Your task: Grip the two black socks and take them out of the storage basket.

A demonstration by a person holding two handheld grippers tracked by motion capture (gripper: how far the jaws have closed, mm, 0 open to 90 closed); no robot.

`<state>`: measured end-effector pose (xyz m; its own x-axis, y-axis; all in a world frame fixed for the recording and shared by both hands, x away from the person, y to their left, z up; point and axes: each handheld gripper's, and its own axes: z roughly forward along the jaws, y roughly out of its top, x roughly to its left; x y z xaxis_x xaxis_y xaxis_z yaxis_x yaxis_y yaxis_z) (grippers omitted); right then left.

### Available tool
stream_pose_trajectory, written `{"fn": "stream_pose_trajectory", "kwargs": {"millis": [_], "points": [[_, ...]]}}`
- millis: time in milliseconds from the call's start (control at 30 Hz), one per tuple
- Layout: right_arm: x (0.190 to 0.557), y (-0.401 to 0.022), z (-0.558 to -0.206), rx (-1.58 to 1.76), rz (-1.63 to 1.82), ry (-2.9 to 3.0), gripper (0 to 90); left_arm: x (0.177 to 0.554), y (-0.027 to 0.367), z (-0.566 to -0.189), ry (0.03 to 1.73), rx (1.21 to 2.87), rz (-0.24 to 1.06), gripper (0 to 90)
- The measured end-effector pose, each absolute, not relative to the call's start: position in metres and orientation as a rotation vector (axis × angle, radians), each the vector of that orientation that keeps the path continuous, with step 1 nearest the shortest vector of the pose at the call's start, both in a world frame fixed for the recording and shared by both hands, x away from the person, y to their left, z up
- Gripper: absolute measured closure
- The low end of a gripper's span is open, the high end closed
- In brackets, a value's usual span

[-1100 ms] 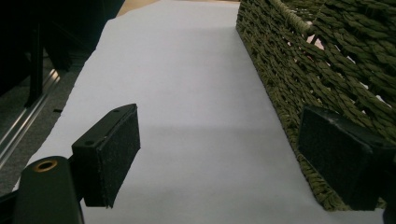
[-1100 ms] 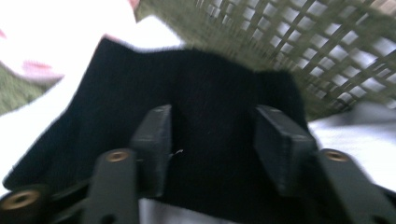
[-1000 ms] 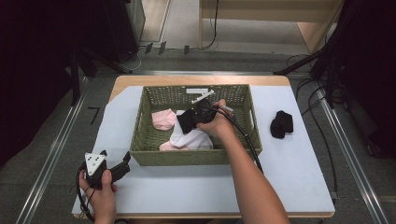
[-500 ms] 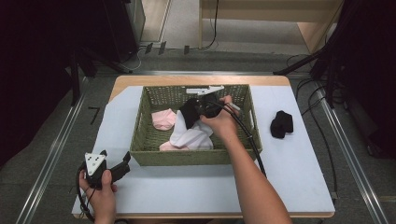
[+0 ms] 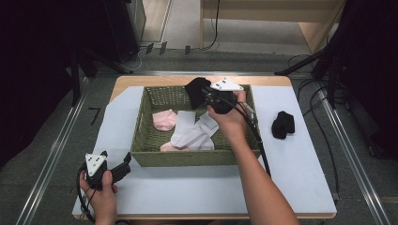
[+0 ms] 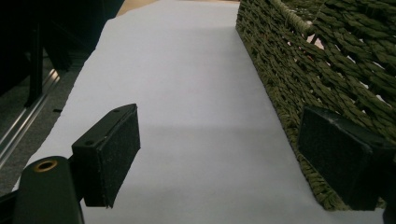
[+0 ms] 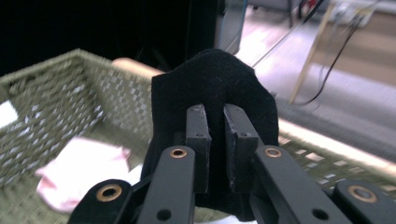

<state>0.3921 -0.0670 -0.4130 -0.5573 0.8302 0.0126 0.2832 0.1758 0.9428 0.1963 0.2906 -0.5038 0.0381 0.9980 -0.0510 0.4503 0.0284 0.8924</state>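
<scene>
My right gripper (image 5: 202,95) is shut on a black sock (image 5: 196,90), lifted above the back part of the green woven basket (image 5: 192,158). In the right gripper view the black sock (image 7: 212,98) hangs pinched between the two jaws of my right gripper (image 7: 215,114). A pink sock (image 5: 164,119) and white socks (image 5: 192,132) lie inside the basket. Another black sock (image 5: 283,124) lies on the white sheet to the right of the basket. My left gripper (image 5: 123,165) rests open near the table's front left corner, and the left gripper (image 6: 219,140) has nothing between its pads, close to the basket wall (image 6: 299,70).
The white sheet (image 5: 187,192) covers the wooden table. Cables trail from both grippers. Dark stands and floor rails surround the table, with a wooden bench (image 5: 263,14) at the back.
My right gripper has risen and moved toward the basket's back edge, carrying the black sock up out of the basket. The left gripper has stayed put.
</scene>
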Motion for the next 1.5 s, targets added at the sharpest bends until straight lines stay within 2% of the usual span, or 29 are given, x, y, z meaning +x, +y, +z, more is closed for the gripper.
{"fn": "stream_pose_trajectory", "kwargs": {"millis": [367, 867, 1233, 1500], "points": [[0.381, -0.095, -0.381, 1.040, 1.493, 1.731, 82.3, 0.196, 0.291, -0.504, 1.522, 1.531, 0.883, 14.7], [0.367, -0.157, -0.351, 1.044, 1.507, 1.444, 82.3, 0.196, 0.290, -0.504, 1.523, 1.529, 0.884, 14.7], [0.361, -0.198, -0.349, 1.089, 1.462, 1.339, 82.3, 0.196, 0.291, -0.504, 1.522, 1.530, 0.883, 14.7], [0.355, -0.234, -0.370, 1.168, 1.394, 1.320, 82.3, 0.196, 0.290, -0.504, 1.523, 1.530, 0.886, 14.7]]}}
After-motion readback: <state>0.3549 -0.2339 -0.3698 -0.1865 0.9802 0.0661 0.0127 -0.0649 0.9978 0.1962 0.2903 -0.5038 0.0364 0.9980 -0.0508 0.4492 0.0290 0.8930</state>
